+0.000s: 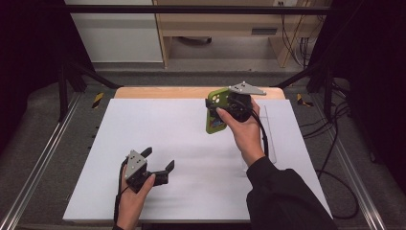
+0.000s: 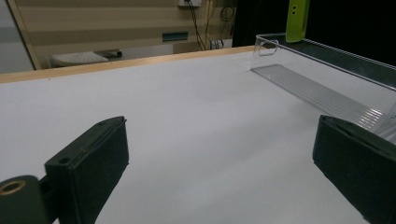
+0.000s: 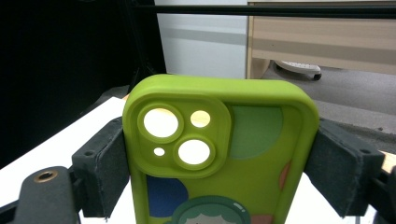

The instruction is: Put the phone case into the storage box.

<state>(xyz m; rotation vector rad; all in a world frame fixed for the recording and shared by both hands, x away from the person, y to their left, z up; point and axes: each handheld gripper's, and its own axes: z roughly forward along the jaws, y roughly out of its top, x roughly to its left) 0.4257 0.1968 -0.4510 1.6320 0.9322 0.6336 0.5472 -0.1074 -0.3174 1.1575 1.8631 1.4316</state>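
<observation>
From above I see my right gripper [image 1: 221, 108] clamping a green phone case [image 1: 215, 114] over the table's [image 1: 191, 143] far right, my left gripper [image 1: 158, 160] spread empty, its own view revealing a clear tray [image 2: 322, 93].

Legible text, labels, brands, numbers, signs: none in any view.

Green phone case [image 3: 219, 154]: printed coloured shapes and part of a cartoon figure on its back, no lettering or logo readable.

Cabinet front behind the counter: a small dark rectangular plate [image 1: 264, 31], too small and blurred to read; the same plate in the left gripper view [image 2: 175, 36] is likewise unreadable.

Yellow-and-black striped markers [image 1: 97, 99] on the floor beside the counter: hazard-style stripes only, no words.

White counter sheet [image 1: 158, 134] and clear plastic tray [image 2: 322, 95]: unmarked.
</observation>
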